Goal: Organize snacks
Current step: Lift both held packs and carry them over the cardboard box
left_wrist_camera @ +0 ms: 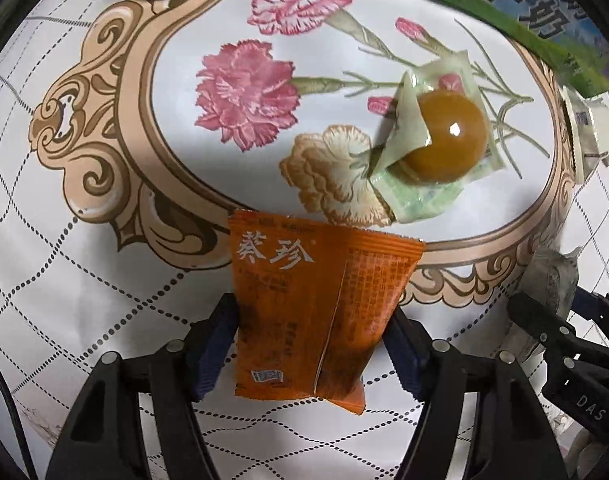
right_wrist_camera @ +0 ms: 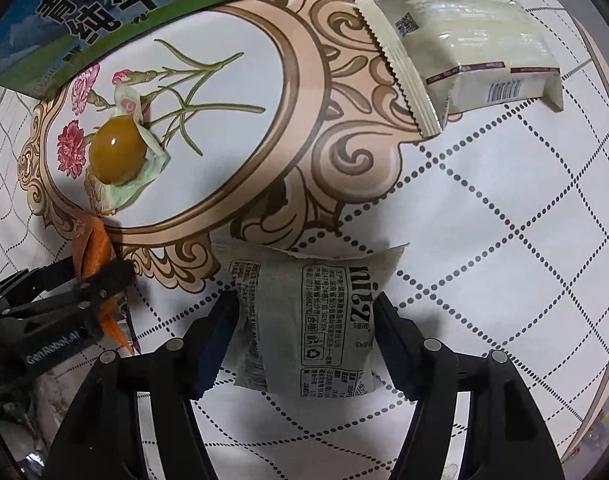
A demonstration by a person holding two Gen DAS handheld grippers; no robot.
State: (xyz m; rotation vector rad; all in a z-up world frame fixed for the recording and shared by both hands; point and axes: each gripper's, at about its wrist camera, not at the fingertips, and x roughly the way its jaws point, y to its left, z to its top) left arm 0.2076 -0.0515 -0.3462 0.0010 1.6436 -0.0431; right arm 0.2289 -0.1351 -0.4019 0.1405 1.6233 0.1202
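Observation:
My left gripper (left_wrist_camera: 310,344) points down at the table and is shut on an orange snack packet (left_wrist_camera: 304,300) with white characters, its pads pressing both side edges. In the right wrist view that orange packet (right_wrist_camera: 90,246) shows edge-on in the left gripper (right_wrist_camera: 92,280). My right gripper (right_wrist_camera: 306,328) is shut on a grey newspaper-print packet (right_wrist_camera: 312,320), held just above the cloth. From the left wrist view, the right gripper (left_wrist_camera: 544,328) and a corner of the grey packet (left_wrist_camera: 552,276) are at the right edge. An amber jelly cup (left_wrist_camera: 444,140) (right_wrist_camera: 118,150) lies on the floral medallion.
A green and blue milk carton (left_wrist_camera: 524,4) (right_wrist_camera: 124,12) lies along the far side. A cream wrapped packet (right_wrist_camera: 472,52) (left_wrist_camera: 588,128) rests beside it. The quilted floral tablecloth (left_wrist_camera: 84,240) covers the round table, whose rim (right_wrist_camera: 608,240) curves at the right.

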